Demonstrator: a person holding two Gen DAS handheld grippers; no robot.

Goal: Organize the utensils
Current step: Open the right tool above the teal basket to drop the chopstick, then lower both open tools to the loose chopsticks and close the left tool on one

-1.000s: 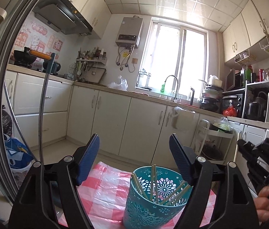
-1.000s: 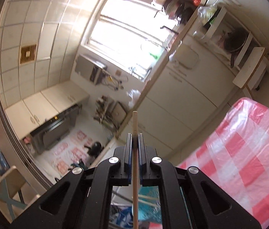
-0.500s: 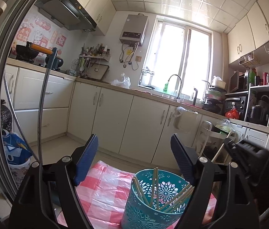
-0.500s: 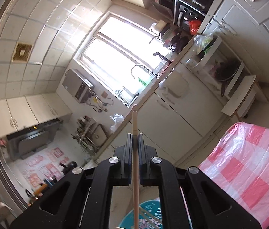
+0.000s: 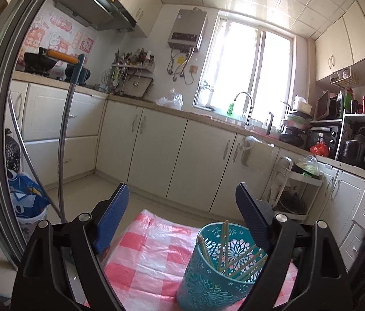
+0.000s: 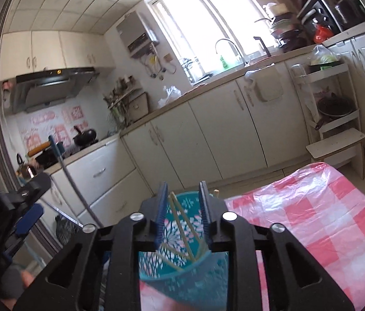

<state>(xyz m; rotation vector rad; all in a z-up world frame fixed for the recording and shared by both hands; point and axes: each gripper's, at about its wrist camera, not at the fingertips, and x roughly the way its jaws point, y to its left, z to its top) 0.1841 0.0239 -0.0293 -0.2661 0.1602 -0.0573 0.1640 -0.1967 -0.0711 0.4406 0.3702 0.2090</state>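
Note:
A teal cut-out utensil holder (image 5: 216, 272) stands on the red-and-white checked tablecloth (image 5: 146, 254) and holds several wooden chopsticks (image 5: 236, 259). My left gripper (image 5: 182, 217) is open and empty, with the holder just below and right of its jaws. In the right wrist view the holder (image 6: 182, 272) with the chopsticks (image 6: 180, 223) sits right under my right gripper (image 6: 182, 207), which is open and empty above the holder's rim. The left gripper (image 6: 22, 207) shows at the left edge of that view.
Cream kitchen cabinets (image 5: 156, 155) and a counter with a sink run behind the table. A metal pole (image 5: 64, 140) with an orange handle stands at the left. A white shelf rack (image 6: 332, 129) stands at the right beyond the tablecloth (image 6: 312, 220).
My right gripper held one chopstick upright, tilted down over the holder, opened and let it go; the chopstick now lies in the holder. The left gripper stayed open and drifted slightly left.

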